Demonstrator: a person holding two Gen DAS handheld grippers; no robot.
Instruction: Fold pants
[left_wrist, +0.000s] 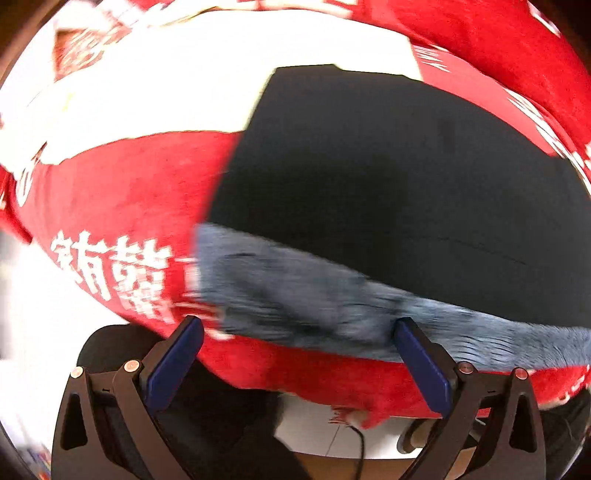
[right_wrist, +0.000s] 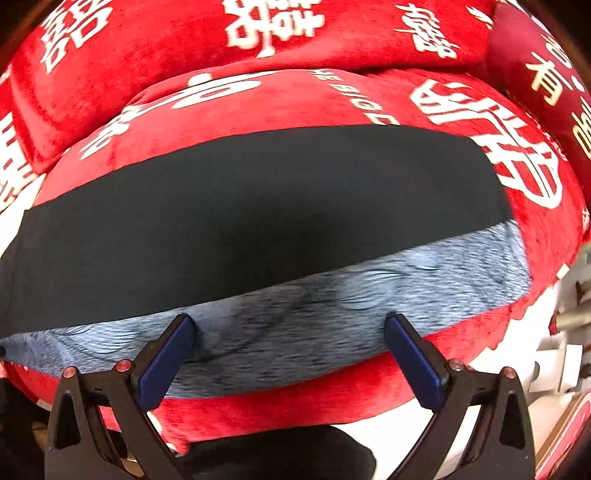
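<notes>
Pants (right_wrist: 258, 206) flat on red printed cushion (right_wrist: 332, 92) | left gripper (left_wrist: 299, 328), right gripper (right_wrist: 290, 325): fingers spread, empty

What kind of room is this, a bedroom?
Probably a home, on a sofa or bed. Dark pants with a grey fleecy lining lie on a plush red cover printed with white characters, with matching cushions behind. Pale floor shows below the edge.

The pants (right_wrist: 240, 206) lie flat on the sofa cushion (right_wrist: 332, 99), backrest (right_wrist: 177, 33) behind them.
</notes>
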